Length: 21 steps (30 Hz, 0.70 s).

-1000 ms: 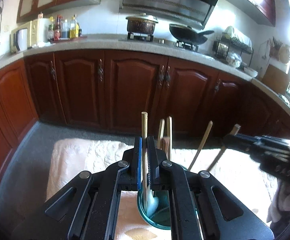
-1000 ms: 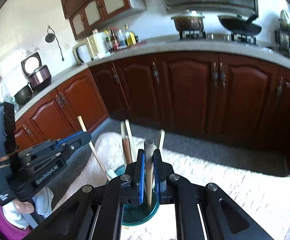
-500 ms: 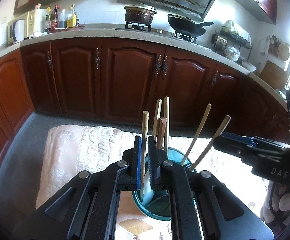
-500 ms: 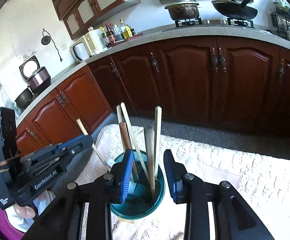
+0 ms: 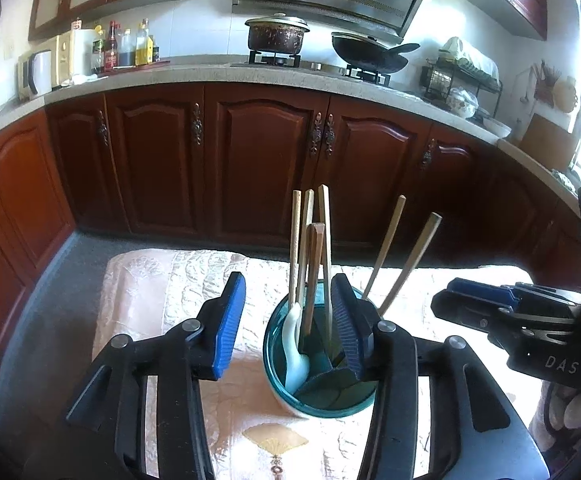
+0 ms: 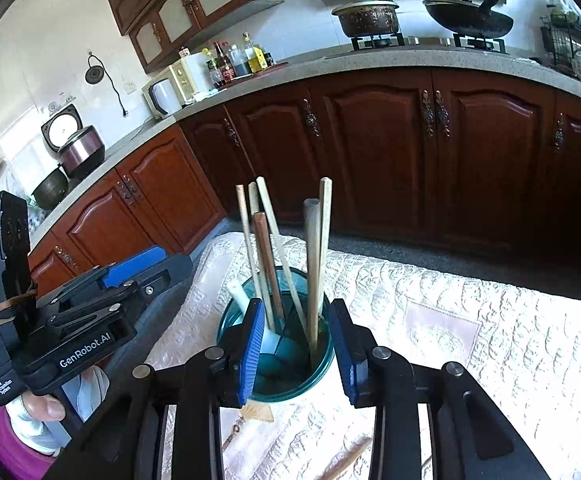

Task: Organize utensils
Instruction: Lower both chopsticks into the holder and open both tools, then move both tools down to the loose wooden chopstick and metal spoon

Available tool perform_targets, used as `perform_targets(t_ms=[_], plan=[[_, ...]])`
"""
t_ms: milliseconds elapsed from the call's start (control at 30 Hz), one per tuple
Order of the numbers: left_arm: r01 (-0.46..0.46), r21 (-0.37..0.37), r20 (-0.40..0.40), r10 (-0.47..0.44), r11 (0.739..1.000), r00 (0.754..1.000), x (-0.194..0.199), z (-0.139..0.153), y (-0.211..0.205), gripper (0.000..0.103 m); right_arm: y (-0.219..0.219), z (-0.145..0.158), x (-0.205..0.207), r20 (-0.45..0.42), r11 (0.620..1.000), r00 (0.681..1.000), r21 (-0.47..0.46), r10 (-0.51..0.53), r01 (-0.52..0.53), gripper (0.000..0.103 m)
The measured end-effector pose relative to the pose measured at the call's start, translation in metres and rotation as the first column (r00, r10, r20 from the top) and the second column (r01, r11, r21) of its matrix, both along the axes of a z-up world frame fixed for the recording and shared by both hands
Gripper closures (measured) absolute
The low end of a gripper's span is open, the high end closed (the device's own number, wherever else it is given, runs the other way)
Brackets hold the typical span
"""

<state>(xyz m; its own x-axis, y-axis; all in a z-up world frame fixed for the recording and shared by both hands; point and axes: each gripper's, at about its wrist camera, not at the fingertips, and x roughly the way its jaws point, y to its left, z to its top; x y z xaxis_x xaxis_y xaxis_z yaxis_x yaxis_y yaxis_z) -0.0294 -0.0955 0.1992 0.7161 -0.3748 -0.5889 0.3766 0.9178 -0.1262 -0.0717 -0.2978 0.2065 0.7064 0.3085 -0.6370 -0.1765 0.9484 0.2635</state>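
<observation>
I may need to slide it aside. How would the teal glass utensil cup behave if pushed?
The teal glass utensil cup likely tips rather than slides: tall wooden utensils lean above its rim, and the quilted cloth under it probably grips. Being apparently glass, it may break.

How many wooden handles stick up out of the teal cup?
6, all in the teal cup: four clustered handles toward its left, one of them a darker, shorter handle, and two leaning handles at its right. Shorter utensils inside may be hidden.
</observation>
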Motion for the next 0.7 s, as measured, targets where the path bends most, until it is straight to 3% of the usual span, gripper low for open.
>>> perform_targets(t_ms=[300,700], plan=[[0.02,0.01,0.017,-0.02,1.0,1.0,-0.03,0.005,-0.003,0.057,0.003,0.007,-0.029,0.036,1.0,0.999,-0.017,-0.022,0.023,0.068],[0.086,0.015,-0.019,-0.086,0.996,0.996,-0.066,-0.005,-0.023,0.053,-0.012,-0.006,-0.062,0.0,0.998,0.998,-0.019,-0.065,0.065,0.068]])
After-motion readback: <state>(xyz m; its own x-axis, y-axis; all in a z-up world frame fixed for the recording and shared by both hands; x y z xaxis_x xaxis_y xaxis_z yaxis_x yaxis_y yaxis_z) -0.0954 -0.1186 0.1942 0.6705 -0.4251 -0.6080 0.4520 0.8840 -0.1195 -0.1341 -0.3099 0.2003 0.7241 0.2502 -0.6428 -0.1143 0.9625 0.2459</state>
